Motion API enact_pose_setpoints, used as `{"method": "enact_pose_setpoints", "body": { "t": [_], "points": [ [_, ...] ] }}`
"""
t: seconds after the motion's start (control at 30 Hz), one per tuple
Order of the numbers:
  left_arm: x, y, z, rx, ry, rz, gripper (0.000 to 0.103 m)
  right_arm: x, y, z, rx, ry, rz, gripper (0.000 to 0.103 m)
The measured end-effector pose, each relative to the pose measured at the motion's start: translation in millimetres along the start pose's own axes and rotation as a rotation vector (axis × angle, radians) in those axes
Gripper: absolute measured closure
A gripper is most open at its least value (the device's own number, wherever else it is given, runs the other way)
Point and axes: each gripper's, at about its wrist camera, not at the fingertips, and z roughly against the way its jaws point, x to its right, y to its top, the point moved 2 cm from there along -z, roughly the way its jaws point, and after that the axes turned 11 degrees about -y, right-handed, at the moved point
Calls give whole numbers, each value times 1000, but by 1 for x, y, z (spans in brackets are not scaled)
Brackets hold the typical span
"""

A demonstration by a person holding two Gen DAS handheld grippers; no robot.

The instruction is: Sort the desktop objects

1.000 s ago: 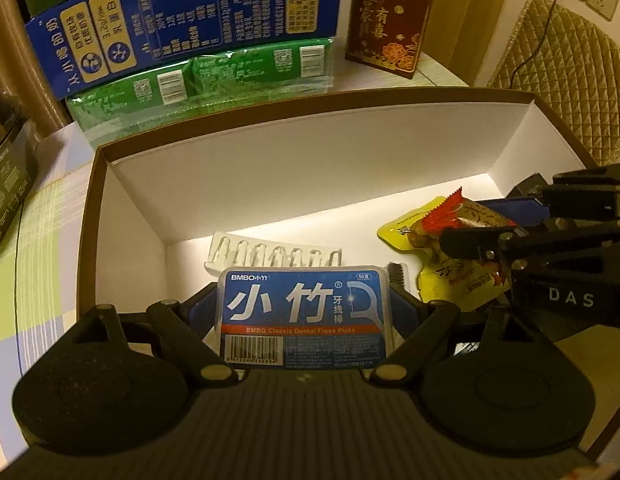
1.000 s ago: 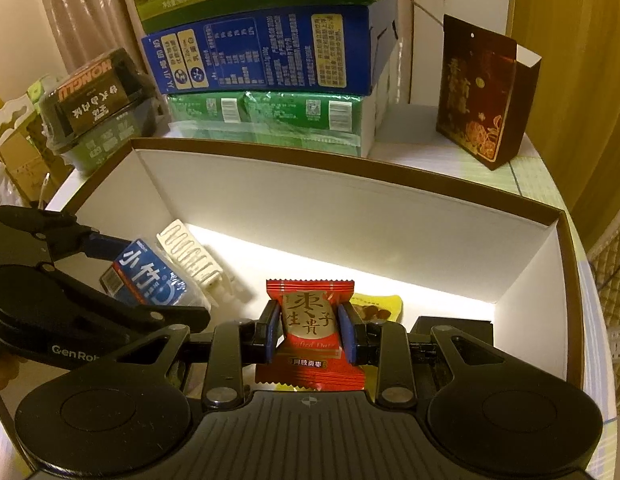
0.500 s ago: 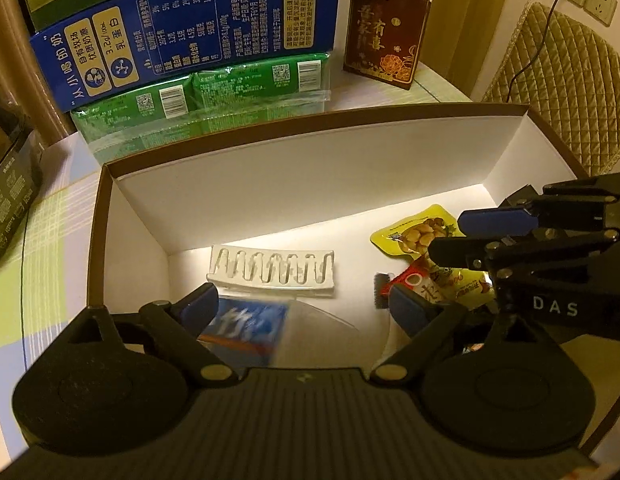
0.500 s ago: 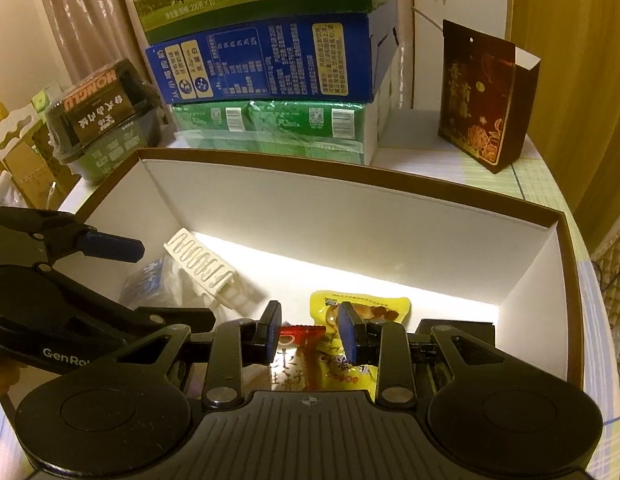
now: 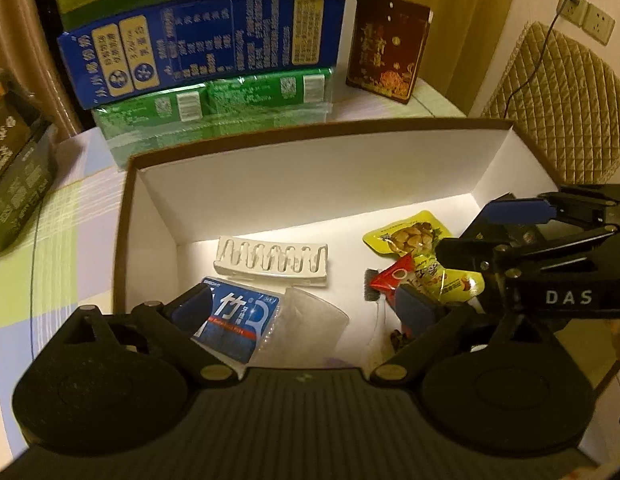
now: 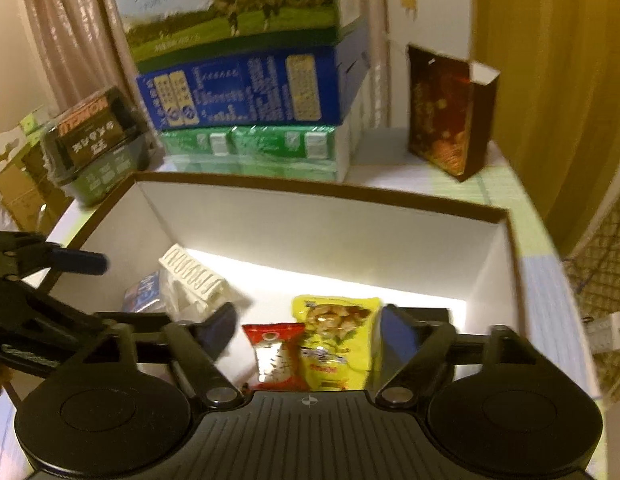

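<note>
Both grippers hang over a white cardboard box with a brown rim (image 5: pixel 310 168) (image 6: pixel 310 232). My left gripper (image 5: pixel 303 308) is open, its jaws still opening, with nothing between the pads. Below it on the box floor lies the blue dental floss pack (image 5: pixel 237 320) (image 6: pixel 143 292), beside a clear plastic bag (image 5: pixel 314 320). My right gripper (image 6: pixel 310 332) (image 5: pixel 490 230) is open too, jaws still opening. Under it the red candy packet (image 6: pixel 275 354) (image 5: pixel 394 276) rests against a yellow snack packet (image 6: pixel 338 332) (image 5: pixel 414 236).
A white slotted rack (image 5: pixel 271 260) lies by the box's back wall. Behind the box stand stacked blue (image 5: pixel 205 48) and green cartons (image 5: pixel 213 100) and a dark red gift bag (image 5: pixel 386 44). Dark boxes (image 5: pixel 13 168) sit to the left, a quilted chair (image 5: pixel 558 100) to the right.
The left gripper let go of the floss pack, which dropped to the box floor. The right gripper opened and released the red candy packet. Both grippers lifted and drew back a little.
</note>
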Motion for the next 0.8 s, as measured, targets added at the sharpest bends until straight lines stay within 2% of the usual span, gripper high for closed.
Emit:
{"method": "enact_pose_setpoints", "body": {
  "t": [0.1, 0.17, 0.63, 0.8],
  "points": [
    [5, -5, 15, 30, 13, -4, 3, 4, -6, 17, 31, -10, -11, 5],
    [8, -9, 24, 45, 35, -7, 3, 5, -10, 28, 44, -5, -21, 2],
    [29, -33, 87, 139, 51, 24, 2, 2, -35, 87, 74, -12, -65, 2],
    [41, -44, 107, 173, 95, 7, 1, -3, -47, 107, 80, -15, -64, 2]
  ]
}}
